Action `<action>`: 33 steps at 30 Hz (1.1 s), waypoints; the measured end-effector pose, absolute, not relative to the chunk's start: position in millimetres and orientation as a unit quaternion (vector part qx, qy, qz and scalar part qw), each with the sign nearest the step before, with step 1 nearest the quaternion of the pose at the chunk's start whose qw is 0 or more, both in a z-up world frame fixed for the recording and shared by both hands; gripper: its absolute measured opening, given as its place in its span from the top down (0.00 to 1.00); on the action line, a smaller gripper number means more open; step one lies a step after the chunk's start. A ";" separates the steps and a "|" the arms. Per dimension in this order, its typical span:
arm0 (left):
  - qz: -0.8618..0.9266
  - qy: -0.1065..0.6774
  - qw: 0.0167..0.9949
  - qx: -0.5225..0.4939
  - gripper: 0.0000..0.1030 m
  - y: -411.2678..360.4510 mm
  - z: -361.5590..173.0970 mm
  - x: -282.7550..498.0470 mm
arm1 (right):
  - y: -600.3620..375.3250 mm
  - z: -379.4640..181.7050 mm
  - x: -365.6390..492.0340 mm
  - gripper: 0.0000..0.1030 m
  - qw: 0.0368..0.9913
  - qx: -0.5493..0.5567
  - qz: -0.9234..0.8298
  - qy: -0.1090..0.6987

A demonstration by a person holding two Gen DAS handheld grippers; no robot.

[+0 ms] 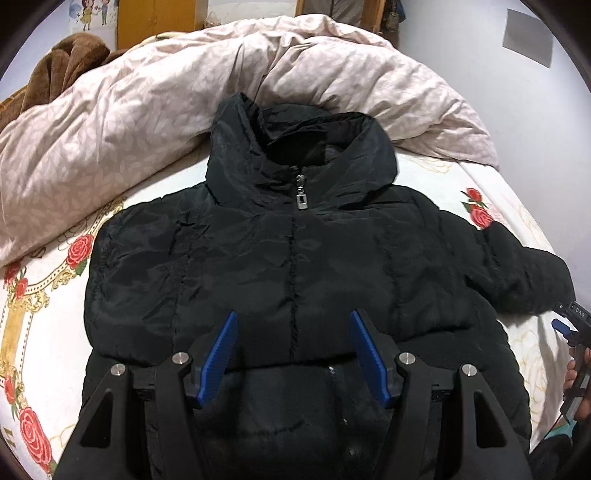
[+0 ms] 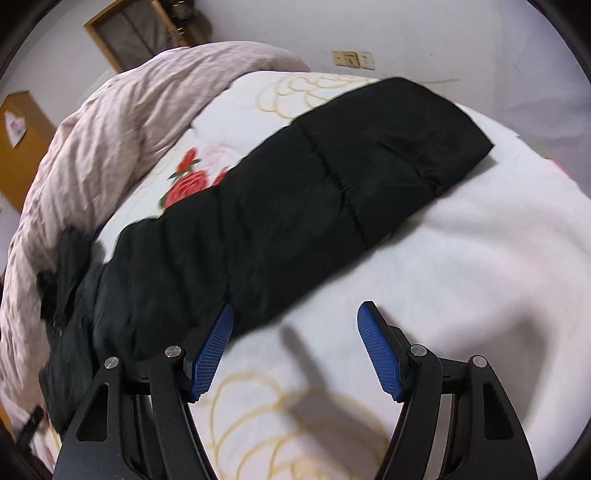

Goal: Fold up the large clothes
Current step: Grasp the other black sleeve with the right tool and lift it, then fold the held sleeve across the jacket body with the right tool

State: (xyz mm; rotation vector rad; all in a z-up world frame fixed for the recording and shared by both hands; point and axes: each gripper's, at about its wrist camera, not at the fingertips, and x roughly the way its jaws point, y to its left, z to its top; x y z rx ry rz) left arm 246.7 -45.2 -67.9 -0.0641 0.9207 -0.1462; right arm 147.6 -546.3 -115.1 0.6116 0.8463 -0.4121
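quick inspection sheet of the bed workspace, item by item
surface: bed sheet, white with red roses.
job's things: black puffer jacket lying flat, front up, zipped; its sleeve stretched out across the sheet.
clutter: pink duvet bunched behind the collar; brown blanket beyond it.
grippers: left hand-held gripper open over the jacket's lower front; right hand-held gripper open beside the sleeve, holding nothing.
cables: nothing seen.
surroundings: wooden cabinet, wall switches.

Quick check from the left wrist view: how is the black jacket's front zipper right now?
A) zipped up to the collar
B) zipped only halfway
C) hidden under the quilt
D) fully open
A: the zipper pull sits at the collar of the black jacket, front closed.
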 end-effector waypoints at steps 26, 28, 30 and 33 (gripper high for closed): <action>-0.060 0.438 0.896 -0.053 0.37 -10.9 -53.5 231.9 | -491.7 14.6 169.8 0.84 0.914 0.243 -0.136 0.295; -0.059 0.430 0.899 -0.060 0.37 -5.2 -47.3 225.5 | -466.6 38.7 173.0 0.84 0.926 0.223 -0.109 0.284; -0.055 0.427 0.900 -0.066 0.37 1.1 -43.4 219.0 | -436.9 55.6 179.7 0.84 0.934 0.205 -0.075 0.283; -0.049 0.424 0.901 -0.075 0.37 14.2 -39.5 208.5 | -390.4 66.7 191.0 0.84 0.940 0.180 -0.029 0.290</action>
